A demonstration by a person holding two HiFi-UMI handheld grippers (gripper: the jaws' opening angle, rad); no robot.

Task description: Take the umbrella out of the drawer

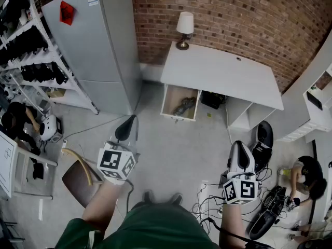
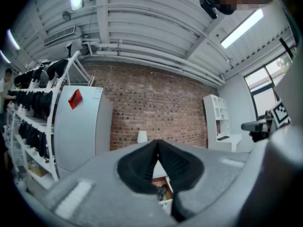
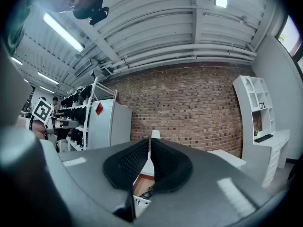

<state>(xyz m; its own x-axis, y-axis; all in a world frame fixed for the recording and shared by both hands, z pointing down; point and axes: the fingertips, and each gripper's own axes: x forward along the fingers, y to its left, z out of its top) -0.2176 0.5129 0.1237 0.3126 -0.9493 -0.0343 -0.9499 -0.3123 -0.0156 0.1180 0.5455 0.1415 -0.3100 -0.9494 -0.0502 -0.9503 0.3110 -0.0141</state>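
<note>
**Head view: both tools closed, umbrella in the open drawer**

Nearest the camera, the person's forearms reach forward with a tool in each hand. The left tool (image 1: 129,123) and the right tool (image 1: 239,150) are held level over the grey floor (image 1: 176,154). They are well apart from each other and well short of the furniture. In the left gripper view the two dark pads meet along a seam, closed on nothing. The right gripper view shows much the same: pads together but for a hairline slit, with nothing between them.

A chair (image 1: 78,178) stands on the floor beside the left arm. A tangle of cables (image 1: 207,204) lies by the right arm.

Farther on, the drawer (image 1: 179,117) stands open at the left end of the white worktop (image 1: 223,71). The umbrella (image 1: 184,106) — dark and folded — lies inside on the brownish bottom, toward the right side. Neither tool is near it. Both gripper views catch the open drawer low in the picture, just under the pad tips.

A lamp (image 1: 184,27) stands on the worktop's back left corner, against the brick wall (image 1: 233,14). Left of the worktop stands a tall grey cabinet (image 1: 96,40) with a red tag. Beyond it, at the far left, is a white rack (image 1: 31,45) loaded with dark things.
</note>
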